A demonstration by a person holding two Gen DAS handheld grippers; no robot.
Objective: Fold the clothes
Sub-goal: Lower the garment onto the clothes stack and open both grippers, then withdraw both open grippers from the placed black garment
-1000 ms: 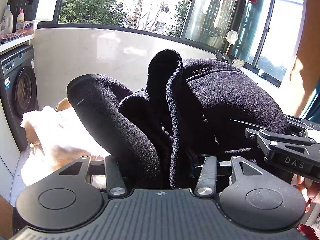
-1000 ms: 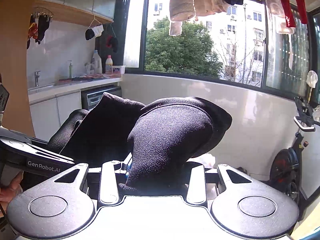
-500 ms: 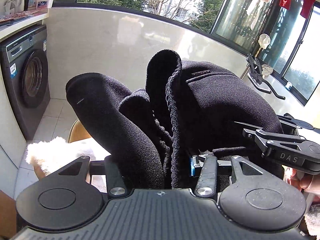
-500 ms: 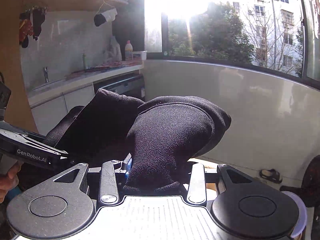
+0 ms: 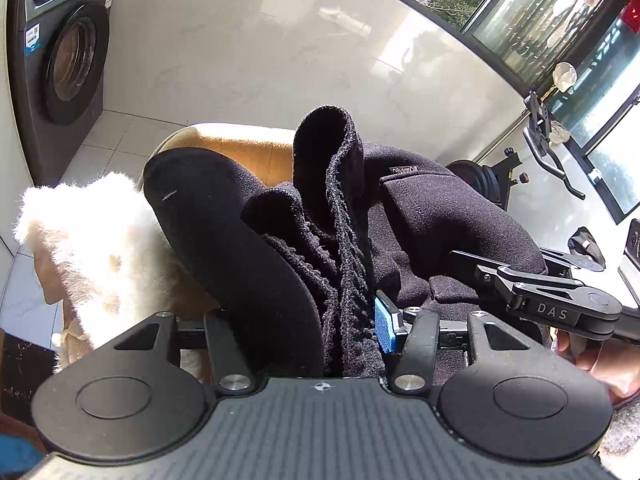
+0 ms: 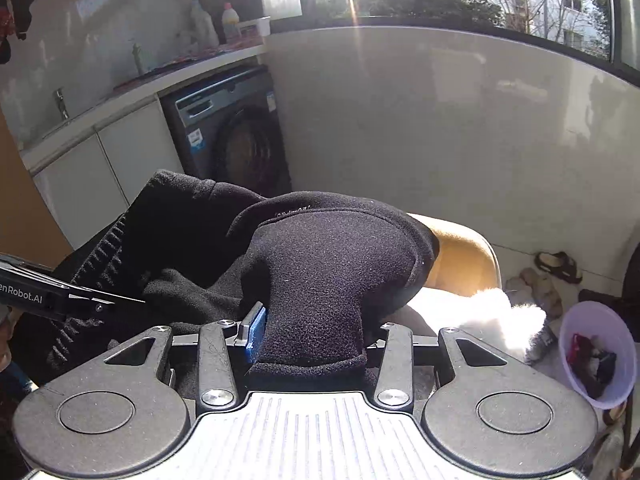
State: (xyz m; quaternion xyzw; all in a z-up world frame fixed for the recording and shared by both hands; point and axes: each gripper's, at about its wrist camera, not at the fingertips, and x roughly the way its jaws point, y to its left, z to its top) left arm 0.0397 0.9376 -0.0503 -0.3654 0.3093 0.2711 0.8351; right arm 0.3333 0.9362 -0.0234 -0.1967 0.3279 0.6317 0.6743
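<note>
A black fleece garment (image 5: pixel 256 248) bulges in thick folds out of my left gripper (image 5: pixel 320 332), which is shut on it; a blue pad (image 5: pixel 385 328) shows at the cloth's right side. The same black fleece garment (image 6: pixel 332 264) fills my right gripper (image 6: pixel 312 340), also shut on a bunched fold, with a blue pad (image 6: pixel 256 332) at its left. Each gripper appears in the other's view: the right one (image 5: pixel 560 300) at right, the left one (image 6: pixel 44 296) at left. The garment hangs above a tan round table (image 5: pixel 236 144).
A fluffy white garment (image 5: pixel 100 248) lies on the table, also the fluffy white garment (image 6: pixel 480 312). A grey washing machine (image 5: pixel 60 64) stands against the wall. A lilac basin (image 6: pixel 596 352) with small items sits at right. An exercise bike (image 5: pixel 540 152) is at far right.
Both cameras have tilted downward: windows and hanging laundry left the views, while the table, floor and white garment came in. Both grippers keep their hold on the black garment.
</note>
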